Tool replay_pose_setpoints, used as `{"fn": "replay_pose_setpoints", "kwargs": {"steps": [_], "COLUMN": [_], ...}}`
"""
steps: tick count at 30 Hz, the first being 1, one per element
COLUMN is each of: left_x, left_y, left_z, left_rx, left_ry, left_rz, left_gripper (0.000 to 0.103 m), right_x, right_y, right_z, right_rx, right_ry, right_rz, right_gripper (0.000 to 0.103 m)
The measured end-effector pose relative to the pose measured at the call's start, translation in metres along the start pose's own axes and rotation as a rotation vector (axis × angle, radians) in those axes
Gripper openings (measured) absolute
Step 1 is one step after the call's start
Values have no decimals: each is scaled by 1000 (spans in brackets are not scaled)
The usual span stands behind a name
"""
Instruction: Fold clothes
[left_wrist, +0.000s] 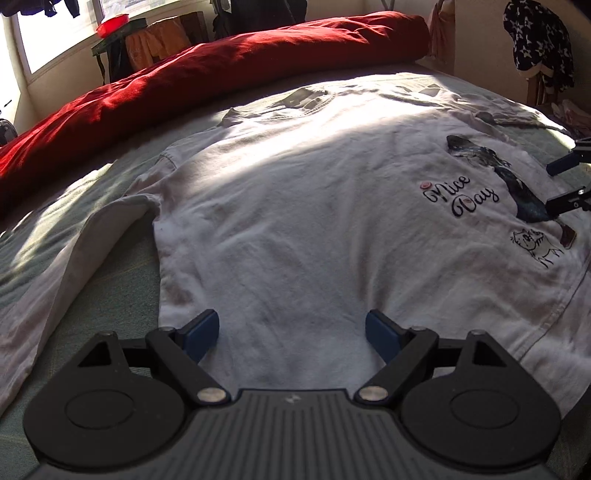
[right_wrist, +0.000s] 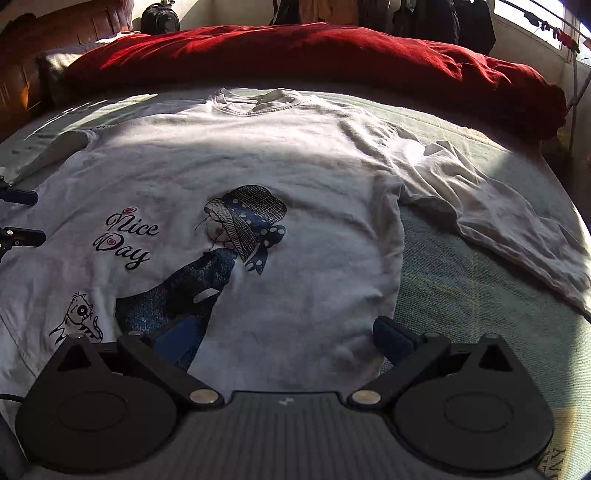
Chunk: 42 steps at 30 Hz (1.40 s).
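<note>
White T-shirt (right_wrist: 280, 158), long-sleeved, lies spread flat and face up on the bed (right_wrist: 461, 280), hem toward the near edge and neckline toward the far side. Over its near hem the left gripper (left_wrist: 291, 330) hangs with its blue pads wide apart and only cloth showing between them, nothing pinched. The right gripper (right_wrist: 291, 334) hangs likewise over the hem at the shirt's side seam, jaws spread wide and gripping nothing. On the chest a print shows a figure in a dotted headscarf and blue dress (right_wrist: 236, 240), the script "Nice Day" (right_wrist: 127, 238) beside it, and a small cat drawing (right_wrist: 77, 319) nearer the hem. Both sleeves lie stretched out sideways toward the bed's side edges, creased. Sunlight falls in bands across the cloth. The bed cover is pale green. Along the far edge runs a rolled red blanket (left_wrist: 207, 74). Beyond it, clothes hang by a bright window (left_wrist: 55, 40).
</note>
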<state>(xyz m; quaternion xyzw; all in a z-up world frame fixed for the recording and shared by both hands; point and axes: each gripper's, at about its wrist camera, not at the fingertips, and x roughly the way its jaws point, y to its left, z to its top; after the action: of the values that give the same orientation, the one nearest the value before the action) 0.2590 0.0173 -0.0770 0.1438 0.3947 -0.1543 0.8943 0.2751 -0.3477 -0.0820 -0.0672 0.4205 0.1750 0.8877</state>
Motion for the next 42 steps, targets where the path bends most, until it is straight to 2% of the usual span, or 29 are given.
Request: {"fn": "replay_pose_setpoints", "kwargs": {"steps": [5, 8, 9, 12, 15, 17, 18, 20, 21, 23, 25, 26, 28, 30, 32, 35, 37, 39, 42], "left_x": [-25, -35, -36, -28, 6, 34, 46, 55, 59, 57, 54, 53, 43, 31, 22, 24, 29, 34, 23], "left_y": [3, 7, 7, 8, 17, 29, 37, 53, 61, 78, 87, 92, 95, 91, 80, 60, 53, 53, 73], "left_z": [-27, -19, -10, 25, 55, 61, 59, 49, 43, 38, 40, 44, 50, 58, 65, 62, 52, 41, 19], "left_rx": [-46, -40, -39, -67, -148, -216, -246, -249, -249, -268, -286, -298, -316, -322, -316, -299, -288, -290, -343], "left_ry": [20, 11, -13, -78, -70, -27, -5, -11, -16, -20, 8, 19, -13, -44, -53, 21, 67, 100, 64], "left_rz": [-47, -30, -37, -100, -160, -176, -164, -94, -59, -67, 7, 12, -47, -130, -227, -366, -366, -325, -313], "left_gripper": [90, 90, 90, 90, 90, 90, 90, 89, 89, 89, 89, 89, 89, 89, 90, 91, 91, 91, 91], "right_x": [-26, -37, -39, -36, -12, 11, 24, 37, 38, 34, 26, 23, 17, 10, 6, 13, 22, 27, 25], "right_y": [7, 8, 11, 25, 40, 46, 48, 45, 39, 23, 3, -6, -21, -24, -15, 7, 21, 32, 28], "right_z": [-33, -33, -28, 6, 41, 56, 60, 59, 54, 43, 34, 32, 35, 40, 49, 57, 57, 51, 37], "right_rx": [-7, -11, -11, 9, 53, 88, 96, 94, 81, 63, 71, 95, 169, 224, 248, 265, 255, 221, 199], "right_ry": [37, 28, 16, -54, -78, -52, -30, -7, -13, -34, -39, -41, -46, -73, -97, -66, -19, 20, 25], "right_rz": [10, 0, 10, 132, 283, 334, 337, 301, 287, 251, 179, 157, 163, 210, 330, 505, 564, 544, 521], "right_gripper": [103, 103, 103, 103, 103, 103, 103, 103, 103, 103, 103, 103, 103, 103, 103, 103, 103, 103, 103]}}
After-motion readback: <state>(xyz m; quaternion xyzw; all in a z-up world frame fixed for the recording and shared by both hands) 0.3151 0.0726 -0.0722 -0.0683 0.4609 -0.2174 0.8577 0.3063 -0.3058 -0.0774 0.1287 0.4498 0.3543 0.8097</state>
